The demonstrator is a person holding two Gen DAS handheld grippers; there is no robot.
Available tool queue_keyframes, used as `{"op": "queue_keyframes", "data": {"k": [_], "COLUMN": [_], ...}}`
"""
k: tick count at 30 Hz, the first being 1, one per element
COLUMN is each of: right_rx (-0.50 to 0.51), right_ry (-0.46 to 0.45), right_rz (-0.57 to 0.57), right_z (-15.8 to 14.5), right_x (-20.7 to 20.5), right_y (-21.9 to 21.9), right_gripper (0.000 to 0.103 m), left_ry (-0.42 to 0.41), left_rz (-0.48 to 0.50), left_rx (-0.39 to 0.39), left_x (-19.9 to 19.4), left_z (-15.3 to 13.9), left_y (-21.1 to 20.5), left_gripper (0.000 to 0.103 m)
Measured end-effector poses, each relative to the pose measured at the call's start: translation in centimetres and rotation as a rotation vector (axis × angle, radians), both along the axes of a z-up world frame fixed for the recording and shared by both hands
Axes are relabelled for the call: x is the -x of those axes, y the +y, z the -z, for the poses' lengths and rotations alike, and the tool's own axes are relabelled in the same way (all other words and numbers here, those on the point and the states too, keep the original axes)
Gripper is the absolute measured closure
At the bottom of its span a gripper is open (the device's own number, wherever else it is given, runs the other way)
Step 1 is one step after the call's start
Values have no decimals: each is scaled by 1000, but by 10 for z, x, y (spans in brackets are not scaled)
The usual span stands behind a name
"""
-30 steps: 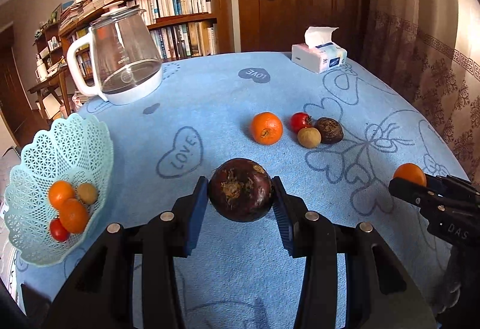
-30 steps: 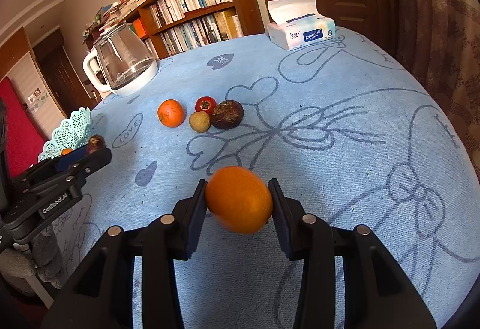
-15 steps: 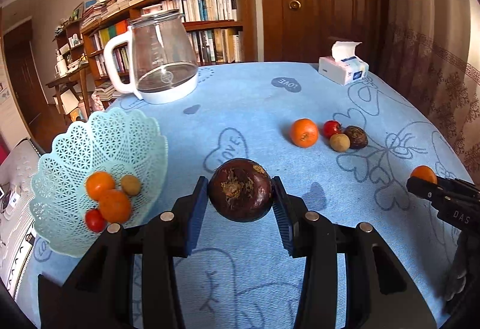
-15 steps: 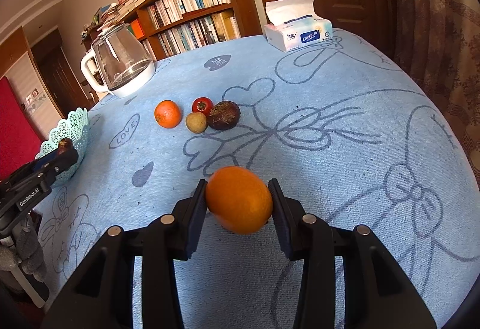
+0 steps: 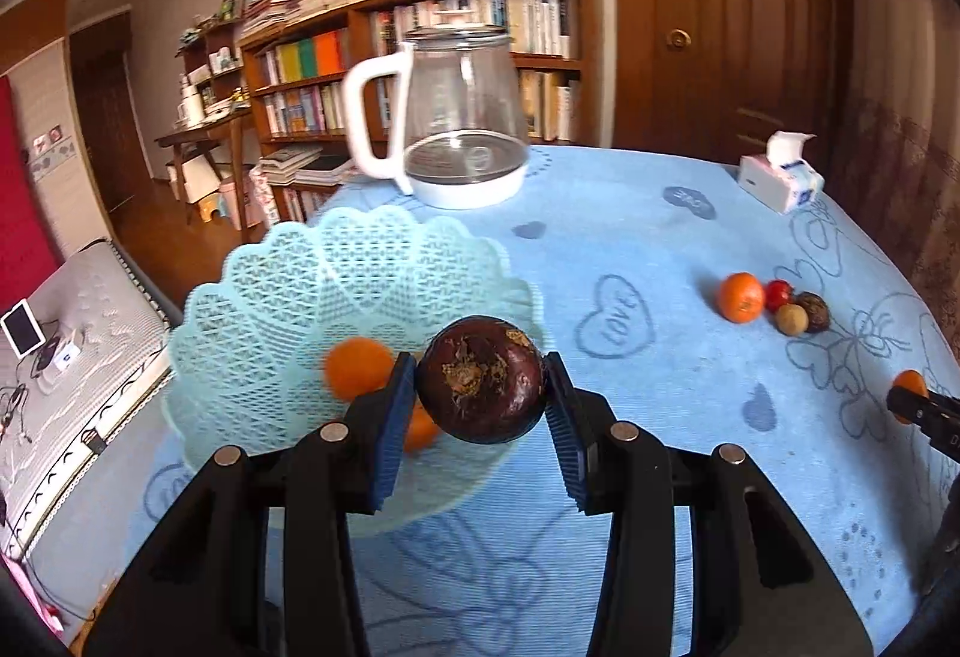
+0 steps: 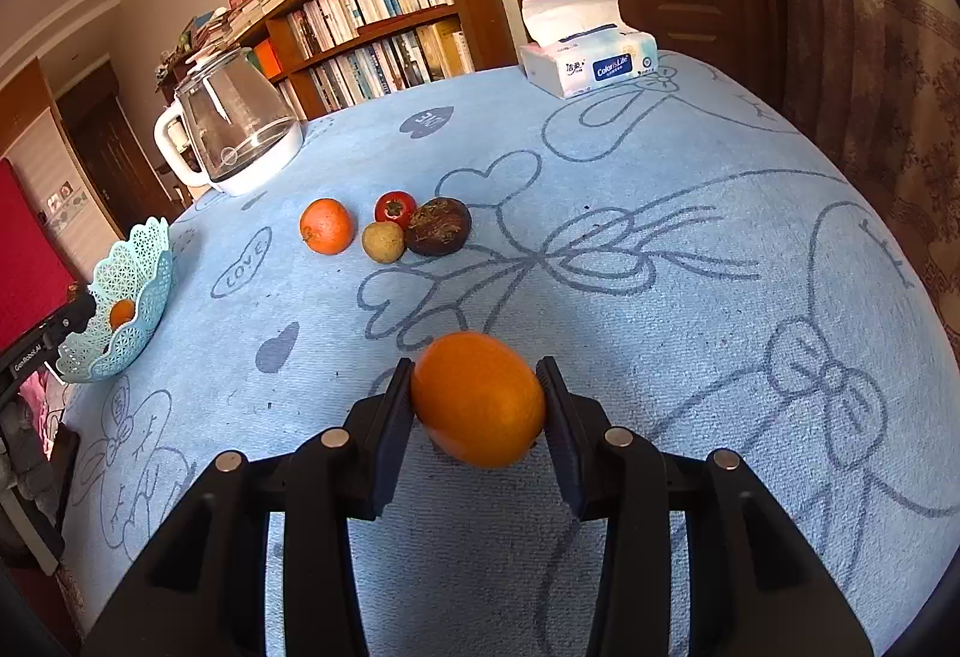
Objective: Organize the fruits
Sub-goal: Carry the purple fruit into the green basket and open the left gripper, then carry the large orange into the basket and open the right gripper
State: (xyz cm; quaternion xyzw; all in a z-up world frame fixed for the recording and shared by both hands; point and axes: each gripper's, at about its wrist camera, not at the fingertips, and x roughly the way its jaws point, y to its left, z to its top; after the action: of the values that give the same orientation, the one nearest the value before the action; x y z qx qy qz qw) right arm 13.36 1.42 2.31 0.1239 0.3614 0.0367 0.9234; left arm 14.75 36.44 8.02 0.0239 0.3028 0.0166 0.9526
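- Two grippers each carry a fruit, and the step in hand looks like delivery to the basket [image 5: 360, 267].
- Basket: sits at the table's left edge, near the kettle [image 5: 462, 117]; oranges already lie in it, partly hidden behind the left gripper's load.
- Left gripper [image 5: 480, 399]: clamped on a dark fruit [image 5: 480, 387], held over the basket's near rim. Next move, I judge: ease a little further in over the bowl, lower, then part the fingers so the fruit settles beside the oranges rather than on the rim.
- Middle of the table: four fruits wait in a cluster [image 6: 390, 228], touching or nearly so, with bare cloth all round them.
- Right gripper [image 6: 480, 405]: clamped on an orange [image 6: 477, 396], above open cloth, well apart from the basket. Its way left looks free in front of the cluster.
- Tissue box [image 6: 591, 66]: far right corner, out of the way.
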Motion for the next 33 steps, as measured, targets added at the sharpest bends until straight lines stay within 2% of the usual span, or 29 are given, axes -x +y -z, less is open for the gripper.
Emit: {"op": "queue_keyframes", "data": {"k": [7, 16, 17, 18, 21, 23, 33], "right_rx": [-2, -2, -2, -2, -2, -1, -13], "right_ry": [4, 4, 4, 4, 3, 2, 2], "right_rz": [7, 7, 7, 7, 6, 4, -14], "right_z": [1, 2, 2, 2, 2, 2, -3], "right_x": [0, -1, -1, -1, -1, 0, -1], "right_y": [-1, -1, -1, -1, 0, 0, 9], "right_gripper": [62, 62, 62, 62, 62, 62, 62], "left_ry": [-2, 9, 9, 10, 10, 11, -27], "left_rz": [-102, -194, -204, -212, -243, -253, -278], "left_rx": [-8, 21, 27, 31, 45, 59, 95], "left_x": [-5, -13, -13, -14, -13, -12, -3], "left_z": [1, 2, 1, 1, 1, 0, -13], "left_y": [48, 85, 88, 90, 97, 100, 110], "left_gripper": [59, 58, 55, 44, 28, 21, 9]}}
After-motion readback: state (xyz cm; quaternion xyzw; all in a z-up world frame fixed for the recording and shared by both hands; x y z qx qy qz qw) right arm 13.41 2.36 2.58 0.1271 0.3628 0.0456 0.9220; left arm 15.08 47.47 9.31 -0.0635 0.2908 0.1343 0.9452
